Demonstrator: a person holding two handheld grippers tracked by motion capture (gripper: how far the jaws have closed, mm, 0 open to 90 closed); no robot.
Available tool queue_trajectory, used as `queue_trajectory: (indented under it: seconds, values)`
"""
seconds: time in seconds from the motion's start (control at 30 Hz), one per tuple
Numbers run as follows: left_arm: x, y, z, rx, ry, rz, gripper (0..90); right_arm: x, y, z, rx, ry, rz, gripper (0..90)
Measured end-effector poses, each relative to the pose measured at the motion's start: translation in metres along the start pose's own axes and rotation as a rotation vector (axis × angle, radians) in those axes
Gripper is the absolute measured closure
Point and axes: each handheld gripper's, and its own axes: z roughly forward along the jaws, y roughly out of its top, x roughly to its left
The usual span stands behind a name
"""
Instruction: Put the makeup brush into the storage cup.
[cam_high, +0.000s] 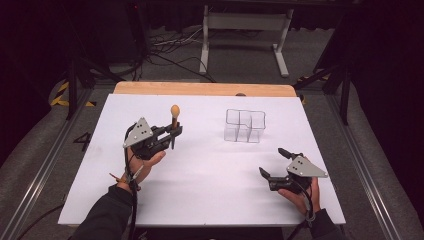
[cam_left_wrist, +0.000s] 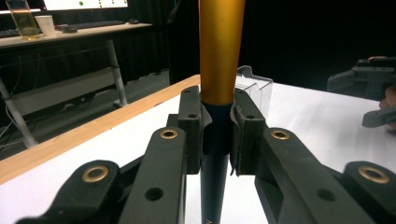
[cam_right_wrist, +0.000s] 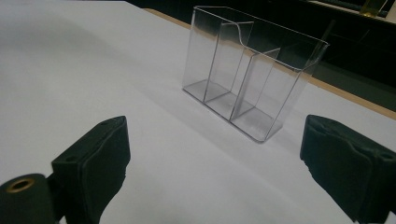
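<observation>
The left gripper (cam_high: 173, 134), left of centre, is clamping an upright brush (cam_high: 175, 118); the right gripper (cam_high: 274, 163) is idling agape. Next: carrying it over the organizer (cam_high: 244, 126).

Black jaws, a gold-and-dark handle, clear plastic on white.

The left gripper (cam_high: 172, 134) is matt black with brass-coloured rivets and a grey three-cornered plate, and the tool (cam_left_wrist: 219, 70) in it has a golden-orange upper handle over a dark, near-black lower shaft; from the high view its rounded tip shows orange-tan. The right gripper (cam_high: 275, 162) has the same black body and pale grey plate. The organiser (cam_right_wrist: 250, 74) is colourless and see-through, its dividers showing as faint grey lines. The table (cam_high: 200, 175) is plain white with no pattern, and a light wood strip shows along its far edge. Both sleeves are dark.
</observation>
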Motion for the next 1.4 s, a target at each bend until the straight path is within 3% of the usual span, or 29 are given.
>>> queue_trajectory:
  seconds: [0.3, 0.53, 0.97, 1.4]
  values:
    - [0.002, 0.003, 0.006, -0.021, -0.008, -0.017, 77.4, 0.000, 0.000, 0.000, -0.001, -0.001, 0.003, 9.2]
    - [0.005, 0.004, 0.014, -0.032, 0.010, -0.020, 77.4, -0.001, 0.000, 0.000, -0.004, -0.001, 0.000, 9.3]
    - [0.004, 0.007, 0.031, -0.054, -0.016, -0.028, 77.4, -0.001, 0.000, -0.001, -0.004, 0.000, 0.001, 9.5]
    - [-0.012, 0.024, 0.073, -0.080, -0.069, -0.035, 77.4, -0.001, 0.000, -0.001, -0.015, 0.003, 0.002, 9.5]
